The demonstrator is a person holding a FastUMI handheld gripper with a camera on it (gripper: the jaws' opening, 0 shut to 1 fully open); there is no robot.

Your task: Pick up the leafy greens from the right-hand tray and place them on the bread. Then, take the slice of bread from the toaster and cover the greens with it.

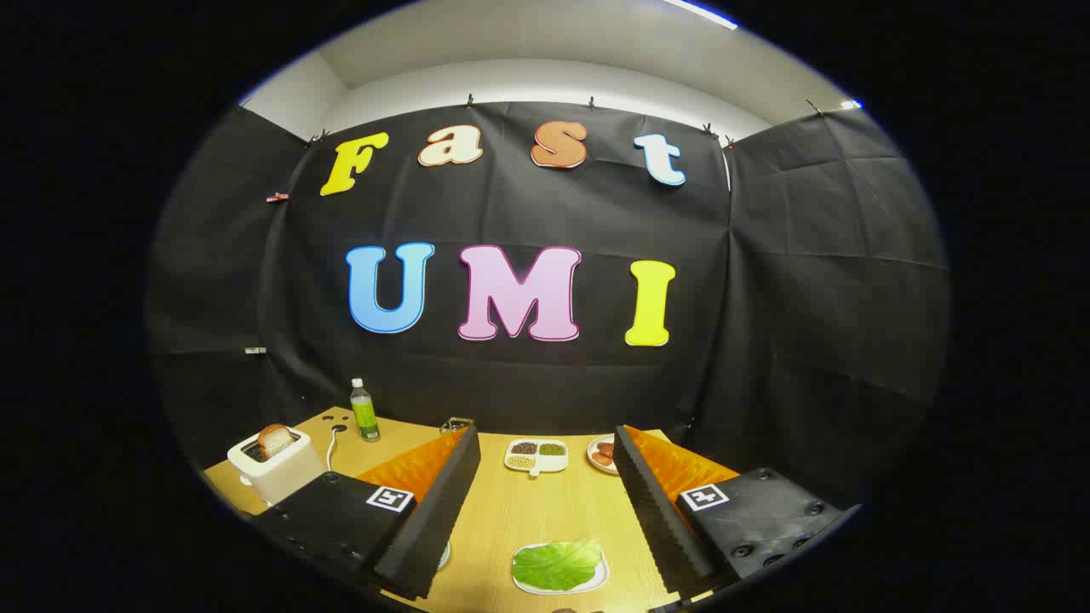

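A: We log the gripper (545, 502) above the near end of the table (528, 511), its fingers (430, 519) spread wide apart and grasping nothing.

B: Agreed. Where do we put the greens?

A: The greens (558, 564) lie flat on a small white tray (588, 583), on the table between the two fingers and low in the gap, touching neither finger.

B: And the toaster?

A: The white toaster (272, 468) stands at the far left of the table, beyond the left finger. One slice of bread (274, 440) sticks up out of its slot. A white cord (332, 443) runs on the table just beside it.

B: We also note a green bottle (364, 410) upright behind the toaster, near the wall.

A: Yes. Further back, ahead of the fingers, sits a white divided dish (536, 456) with dark, green and pale fillings in separate compartments. Just to its right is a plate (600, 455) with something red on it, partly hidden by the right finger.

B: A pale rim (444, 555) shows beside the left finger's inner edge; we cannot tell what it belongs to.
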